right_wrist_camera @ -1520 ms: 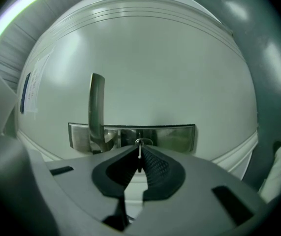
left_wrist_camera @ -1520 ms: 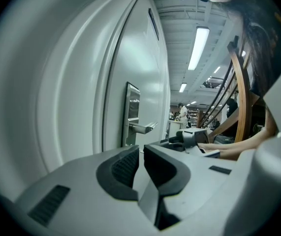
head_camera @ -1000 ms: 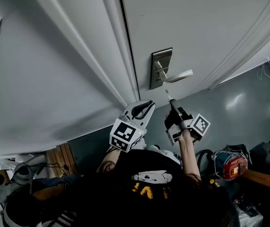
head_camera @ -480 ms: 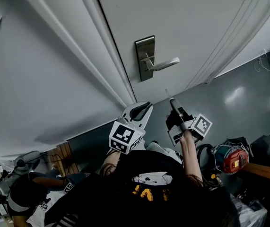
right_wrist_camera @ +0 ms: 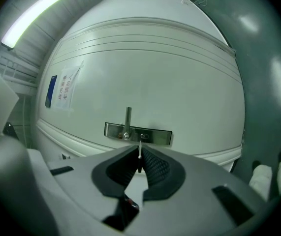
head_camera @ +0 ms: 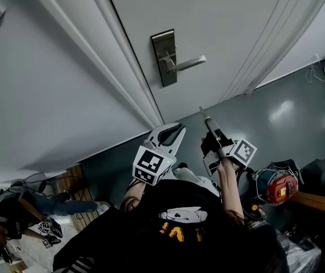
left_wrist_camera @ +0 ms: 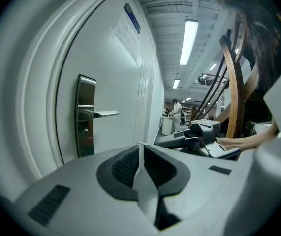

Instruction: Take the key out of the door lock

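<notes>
The steel lock plate (head_camera: 163,57) with its lever handle (head_camera: 186,63) sits on the white door (head_camera: 230,27). A thin silver key (head_camera: 202,112) sticks out of my right gripper (head_camera: 207,120), which is shut on it well clear of the lock. In the right gripper view the key blade (right_wrist_camera: 140,150) rises between the pads, with the lock plate (right_wrist_camera: 138,133) beyond it. My left gripper (head_camera: 174,131) hangs beside the right one, shut and holding nothing. From the left gripper view the lock plate (left_wrist_camera: 85,115) lies to the left and the right gripper (left_wrist_camera: 177,139) to the right.
The door frame (head_camera: 111,56) runs along the left of the door. A red machine (head_camera: 280,188) and dark bags lie on the grey floor at the right. A person (head_camera: 20,206) crouches at the lower left. A paper notice (right_wrist_camera: 63,91) is stuck on the door.
The lock plate has slid up and to the left in the head view and looks farther off. Both grippers keep their places, the right one still with the key.
</notes>
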The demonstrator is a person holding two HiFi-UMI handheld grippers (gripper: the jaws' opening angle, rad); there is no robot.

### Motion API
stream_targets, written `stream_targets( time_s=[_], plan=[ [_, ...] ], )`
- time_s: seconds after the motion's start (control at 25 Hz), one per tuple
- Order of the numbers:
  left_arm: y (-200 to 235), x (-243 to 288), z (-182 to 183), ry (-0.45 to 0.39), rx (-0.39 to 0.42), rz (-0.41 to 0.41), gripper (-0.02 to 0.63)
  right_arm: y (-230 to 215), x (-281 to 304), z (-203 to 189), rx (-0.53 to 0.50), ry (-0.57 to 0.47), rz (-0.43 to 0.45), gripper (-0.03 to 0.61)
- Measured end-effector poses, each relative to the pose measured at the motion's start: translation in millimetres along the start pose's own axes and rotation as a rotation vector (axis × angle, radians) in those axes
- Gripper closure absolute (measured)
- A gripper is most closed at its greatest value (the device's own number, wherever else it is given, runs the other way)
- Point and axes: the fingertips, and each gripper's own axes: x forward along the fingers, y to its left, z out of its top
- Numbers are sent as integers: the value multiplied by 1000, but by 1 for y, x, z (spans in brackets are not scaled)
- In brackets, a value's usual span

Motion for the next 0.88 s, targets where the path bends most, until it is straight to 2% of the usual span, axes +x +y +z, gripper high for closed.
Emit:
stream_targets(
  time_s=[0.36,0.88],
  plan=[
    [-9,1,-12,21,-3,-3,578,-10,-12,-7,-56,24,-23,558],
    [-22,-20,-21,51,14,-49,578,-10,-26,-27,-66,-9,-46,558]
  ],
)
